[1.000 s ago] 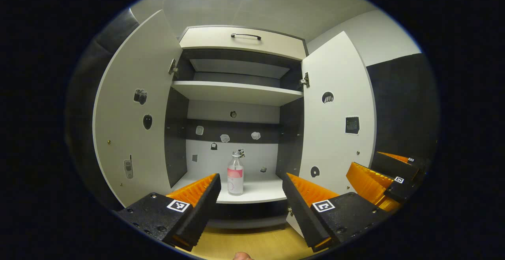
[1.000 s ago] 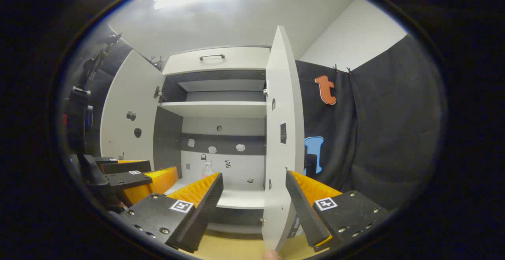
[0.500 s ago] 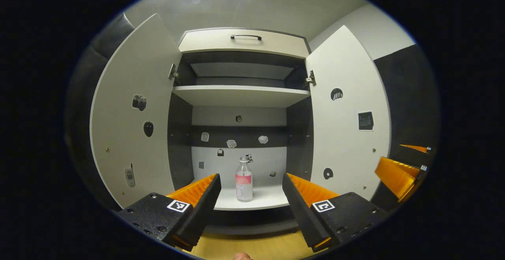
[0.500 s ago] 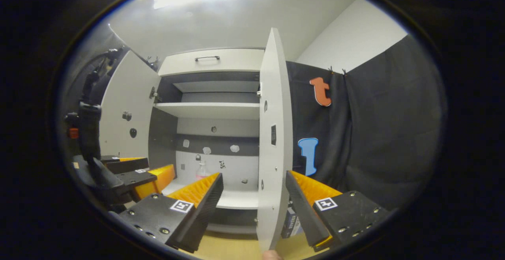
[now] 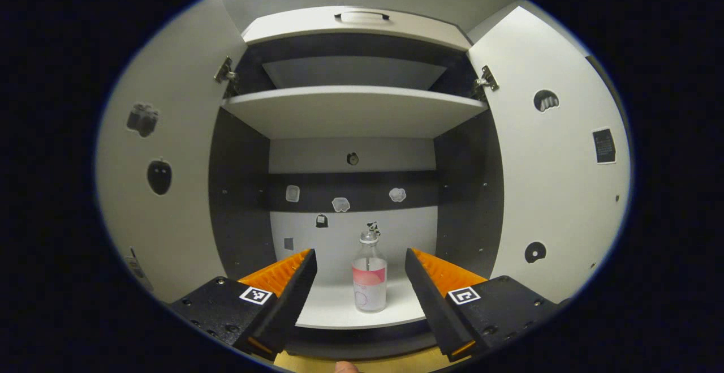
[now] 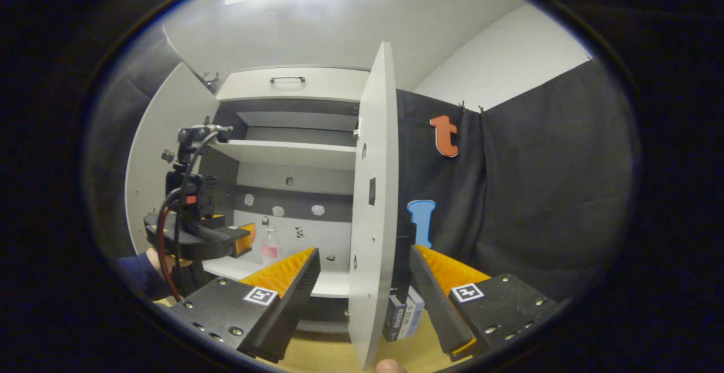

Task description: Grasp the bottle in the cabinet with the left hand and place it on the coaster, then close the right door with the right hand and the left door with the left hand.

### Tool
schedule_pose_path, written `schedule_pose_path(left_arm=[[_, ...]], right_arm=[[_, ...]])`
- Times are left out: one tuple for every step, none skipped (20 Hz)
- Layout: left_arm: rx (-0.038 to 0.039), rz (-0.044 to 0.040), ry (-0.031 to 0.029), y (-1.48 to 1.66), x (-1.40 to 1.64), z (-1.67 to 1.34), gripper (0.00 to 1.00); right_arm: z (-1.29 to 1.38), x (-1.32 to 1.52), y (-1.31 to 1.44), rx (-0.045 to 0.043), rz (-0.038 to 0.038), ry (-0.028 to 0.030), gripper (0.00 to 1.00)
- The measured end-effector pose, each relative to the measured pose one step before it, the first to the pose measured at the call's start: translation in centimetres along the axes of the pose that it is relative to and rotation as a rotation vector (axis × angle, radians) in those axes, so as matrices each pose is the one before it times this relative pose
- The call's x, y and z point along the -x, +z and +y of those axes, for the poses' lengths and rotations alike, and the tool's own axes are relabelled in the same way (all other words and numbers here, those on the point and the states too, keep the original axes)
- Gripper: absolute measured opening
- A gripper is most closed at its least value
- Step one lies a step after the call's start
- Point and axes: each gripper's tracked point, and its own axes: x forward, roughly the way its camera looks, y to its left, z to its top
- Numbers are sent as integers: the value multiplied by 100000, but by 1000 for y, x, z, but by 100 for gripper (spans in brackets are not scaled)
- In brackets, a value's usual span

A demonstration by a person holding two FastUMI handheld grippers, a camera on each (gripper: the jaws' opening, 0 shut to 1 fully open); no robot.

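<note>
In the left gripper view my left gripper (image 5: 359, 282) sits at the bottom of the frame with its fingers spread wide and nothing between them touching. The bottle (image 5: 369, 277) stands upright low in the middle of the frame, on the cabinet's bottom shelf (image 5: 334, 312), seen in the gap between my fingers but farther in, apart from both. A higher shelf (image 5: 353, 110) crosses the upper middle. The left door (image 5: 164, 152) fills the left side of the frame and the right door (image 5: 560, 175) the right side, both swung open. In the right gripper view my right gripper (image 6: 362, 288) is at the bottom, fingers also spread apart and holding nothing. The right door (image 6: 370, 203) stands edge-on up the middle of that frame, its lower edge between my two fingers; I cannot tell whether either finger touches it. At the left of that frame my left gripper (image 6: 237, 240) reaches toward the cabinet, with the bottle (image 6: 270, 245) just right of its tip. A small box (image 6: 403, 317) stands near the bottom, right of the door.
</note>
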Motion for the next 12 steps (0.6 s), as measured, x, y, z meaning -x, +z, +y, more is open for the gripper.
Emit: schedule_pose_path(left_arm=[[382, 1676, -1063, -842, -1514, -65, 97], [157, 1964, -625, -782, -1334, 64, 97], [-88, 2195, -506, -731, -1259, 35, 97], [-186, 1134, -159, -522, -1177, 135, 97], [-236, 337, -93, -397, -1261, 141, 97], [-199, 277, -128, -236, -1055, 87, 97], [-17, 433, -835, -322, -969, -103, 97], [29, 388, -1198, -215, -995, -162, 97], [-195, 321, -896, -248, -971, -190, 97], [-342, 627, -59, -275, -820, -4, 97], [-555, 383, 304, -96, -715, 169, 97], [-191, -304, 440, -37, -660, 110, 100]], right_arm=[[-492, 8, -204, 586, 300, -2026, 93], [-638, 128, -94, 513, 232, -2346, 93], [-688, 104, -120, 514, 423, -2505, 96], [-714, 76, -154, 513, 289, -2690, 96], [-719, 34, -151, 408, 281, -2622, 96], [-614, 7, -78, 132, 501, -2326, 96], [-471, -35, -220, -92, 708, -1818, 96], [-338, -20, -215, -270, 833, -1480, 93], [-392, -50, -309, -301, 787, -1147, 94], [-181, -145, -146, -282, 573, -736, 96], [-29, -5, -83, -61, 359, -300, 96], [23, -79, -85, 275, 256, -138, 96]])
